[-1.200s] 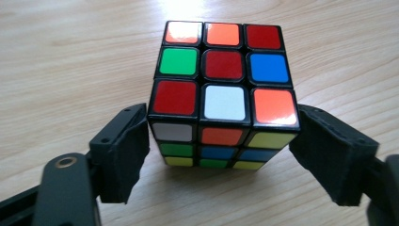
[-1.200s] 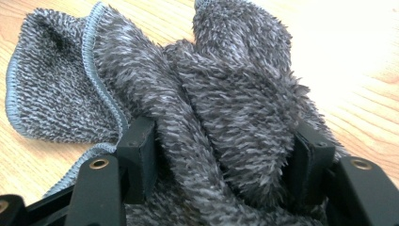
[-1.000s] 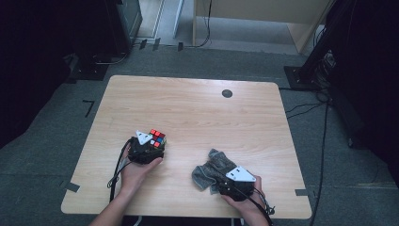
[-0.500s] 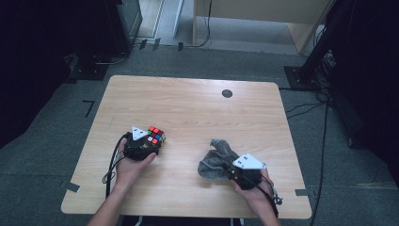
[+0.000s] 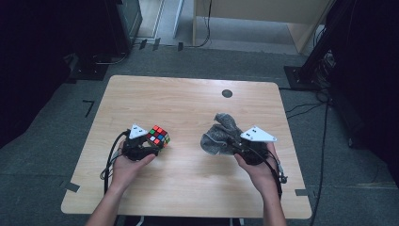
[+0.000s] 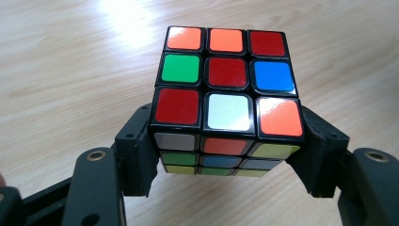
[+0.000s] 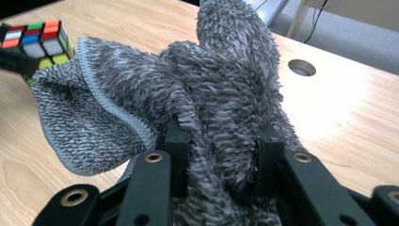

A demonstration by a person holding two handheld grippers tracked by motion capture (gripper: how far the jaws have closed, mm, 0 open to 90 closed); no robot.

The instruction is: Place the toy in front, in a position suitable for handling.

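Observation:
A scrambled puzzle cube (image 5: 158,135) with red, orange, green, blue and white stickers is clamped between the jaws of my left gripper (image 5: 149,144), raised off the wooden table (image 5: 188,103). In the left gripper view the cube (image 6: 227,96) sits squarely between both black jaws of my left gripper (image 6: 226,155). My right gripper (image 5: 234,142) is shut on a bunched grey fluffy cloth (image 5: 219,133), lifted above the table's right half. In the right gripper view the cloth (image 7: 188,94) billows up over the jaws of my right gripper (image 7: 221,155), and the cube (image 7: 35,40) shows at far left.
A round dark cable hole (image 5: 227,93) sits near the table's far edge. Cables (image 5: 109,162) trail from the left gripper toward the front edge. Dark stands and furniture legs (image 5: 310,70) ring the table on the grey floor.
Both grippers have risen and moved away from the front edge. The right gripper carried the cloth up and rightward; the left one lifted the cube and tilted it slightly.

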